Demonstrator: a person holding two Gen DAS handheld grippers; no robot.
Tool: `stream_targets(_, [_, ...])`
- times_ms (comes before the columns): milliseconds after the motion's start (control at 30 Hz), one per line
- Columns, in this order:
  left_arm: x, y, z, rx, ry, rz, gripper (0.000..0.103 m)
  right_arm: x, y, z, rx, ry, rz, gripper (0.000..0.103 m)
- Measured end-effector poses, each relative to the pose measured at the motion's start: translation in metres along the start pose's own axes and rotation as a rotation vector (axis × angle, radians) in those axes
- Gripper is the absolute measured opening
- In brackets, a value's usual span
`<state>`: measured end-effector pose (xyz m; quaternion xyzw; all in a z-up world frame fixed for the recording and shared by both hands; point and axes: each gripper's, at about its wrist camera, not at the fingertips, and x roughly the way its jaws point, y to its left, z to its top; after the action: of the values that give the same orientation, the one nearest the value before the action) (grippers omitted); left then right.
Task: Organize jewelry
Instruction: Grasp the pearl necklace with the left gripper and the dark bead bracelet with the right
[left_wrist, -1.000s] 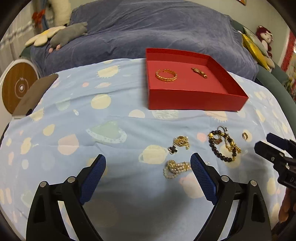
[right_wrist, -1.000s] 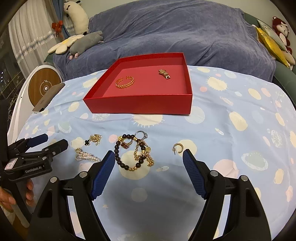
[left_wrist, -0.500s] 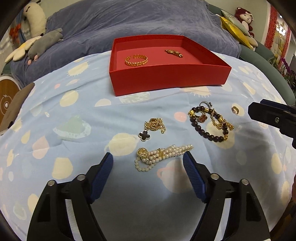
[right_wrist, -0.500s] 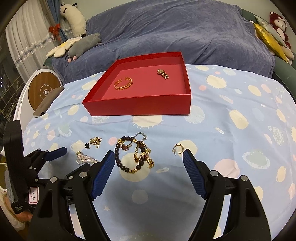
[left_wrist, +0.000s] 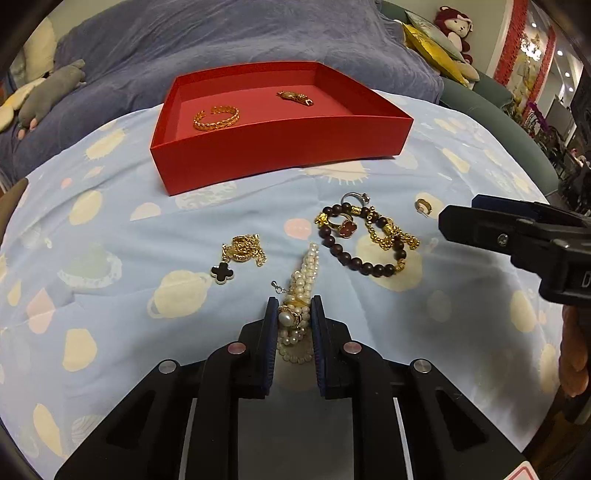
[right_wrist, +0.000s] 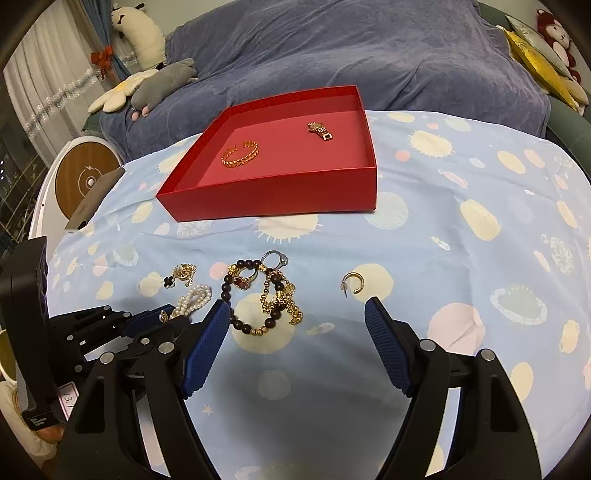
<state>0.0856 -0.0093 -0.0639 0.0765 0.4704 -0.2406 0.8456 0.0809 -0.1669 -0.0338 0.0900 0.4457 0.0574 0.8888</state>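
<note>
Your left gripper (left_wrist: 293, 318) has just been closing and now clamps the limp, slippery pearl bracelet (left_wrist: 301, 291) at its clasp; lift gently.

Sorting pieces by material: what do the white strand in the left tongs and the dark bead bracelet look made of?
Pearl strand: pearls or imitation, glossy cream round beads, gold-toned clasp.
Dark bead bracelet: probably wood, possibly stone; dull brown-black beads, gold-coloured spacers.

Red box (left_wrist: 280, 147), pale-blue planet-print cloth (left_wrist: 110, 258), seemingly white pearls (left_wrist: 306, 269).
</note>
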Motion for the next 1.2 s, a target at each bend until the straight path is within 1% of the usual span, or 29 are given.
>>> stream_targets(67, [-0.002, 0.000, 0.000, -0.010, -0.002, -0.013, 0.014, 0.001, 0.004, -0.002, -0.014, 0.010, 0.005, 0.072])
stream_targets(133, [-0.008, 0.003, 0.002, -0.033, -0.012, -0.024, 0.013, 0.002, 0.006, -0.004, -0.026, 0.017, 0.018, 0.068])
stream_targets(167, [-0.012, 0.005, 0.003, -0.047, -0.019, -0.027, 0.013, 0.003, 0.008, -0.005, -0.033, 0.023, 0.028, 0.065])
stream_targets(233, [-0.024, 0.011, 0.007, -0.075, -0.045, -0.027, 0.013, 0.004, 0.012, -0.006, -0.047, 0.030, 0.043, 0.062])
stream_targets(300, [-0.035, 0.020, 0.013, -0.107, -0.074, -0.017, 0.013, 0.007, 0.018, -0.006, -0.066, 0.038, 0.064, 0.055])
stream_targets(333, [-0.039, 0.025, 0.015, -0.125, -0.085, -0.013, 0.013, 0.009, 0.022, -0.006, -0.079, 0.042, 0.073, 0.053])
stream_targets(400, [-0.046, 0.036, 0.020, -0.162, -0.100, -0.004, 0.013, 0.013, 0.033, -0.005, -0.109, 0.049, 0.089, 0.046])
stream_targets(467, [-0.049, 0.045, 0.023, -0.193, -0.112, 0.013, 0.013, 0.020, 0.043, -0.006, -0.142, 0.060, 0.096, 0.042])
stream_targets(567, [-0.052, 0.053, 0.027, -0.227, -0.119, 0.012, 0.013, 0.032, 0.051, -0.005, -0.179, 0.074, 0.085, 0.037])
stream_targets(667, [-0.054, 0.055, 0.030, -0.237, -0.124, 0.007, 0.013, 0.047, 0.053, -0.005, -0.193, 0.098, 0.067, 0.033])
stream_targets(733, [-0.053, 0.054, 0.032, -0.238, -0.122, 0.000, 0.013, 0.054, 0.051, -0.005, -0.195, 0.114, 0.059, 0.026])
stream_targets(833, [-0.052, 0.054, 0.033, -0.231, -0.120, 0.000, 0.014, 0.055, 0.054, -0.005, -0.226, 0.099, 0.038, 0.020])
stream_targets(900, [-0.051, 0.054, 0.033, -0.226, -0.119, 0.007, 0.014, 0.055, 0.054, -0.005, -0.232, 0.098, 0.032, 0.008])
stream_targets(967, [-0.051, 0.056, 0.033, -0.234, -0.116, 0.007, 0.014, 0.053, 0.052, -0.003, -0.222, 0.099, 0.038, 0.007])
stream_targets(1067, [-0.053, 0.060, 0.033, -0.254, -0.118, 0.010, 0.014, 0.043, 0.052, 0.002, -0.206, 0.075, 0.056, 0.007])
stream_targets(1200, [-0.061, 0.064, 0.037, -0.271, -0.139, 0.013, 0.014, 0.014, 0.047, 0.018, -0.153, 0.003, 0.091, 0.007])
